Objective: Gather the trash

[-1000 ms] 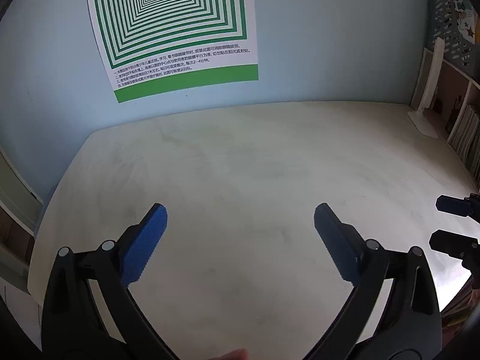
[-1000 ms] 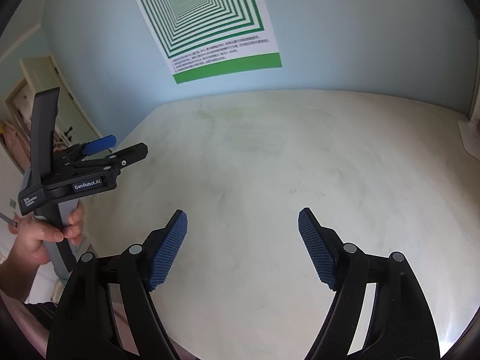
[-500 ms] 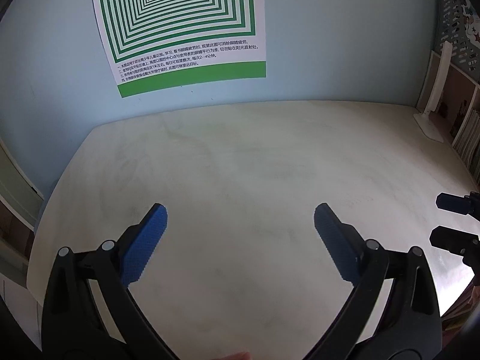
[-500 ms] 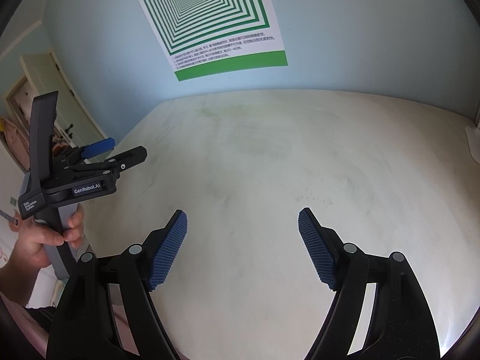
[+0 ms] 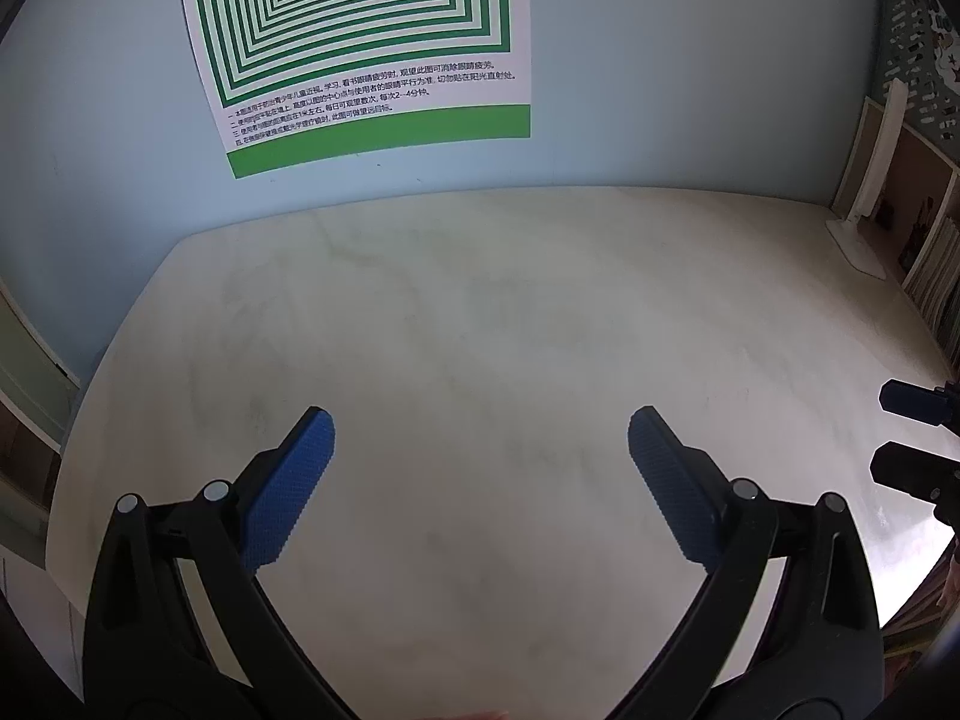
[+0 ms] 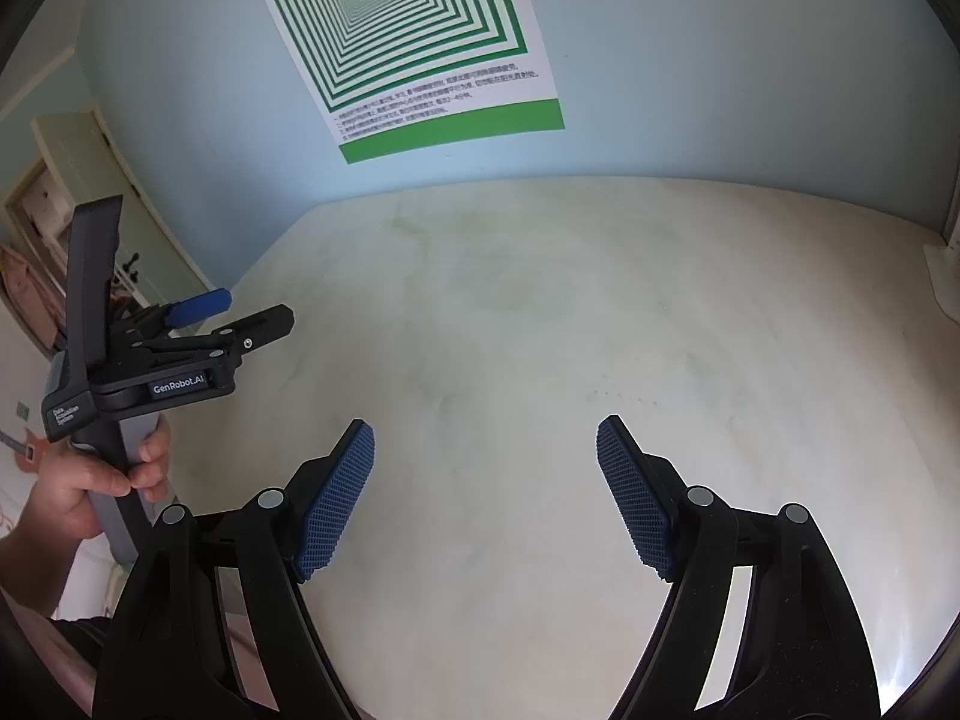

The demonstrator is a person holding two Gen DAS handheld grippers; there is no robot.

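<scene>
1. Left gripper [image 5: 480,438]: view has drifted slightly, poster [image 5: 366,54] sits lower; fingers spread, nothing between.
2. Right gripper [image 6: 486,450]: unmoved, fingers spread, empty.
3. Table [image 6: 540,312] bare; no trash visible in either view, so collecting cannot start yet.

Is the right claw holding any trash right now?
No. In the right wrist view the right claw stands open over the table, with nothing between its fingers.
</scene>
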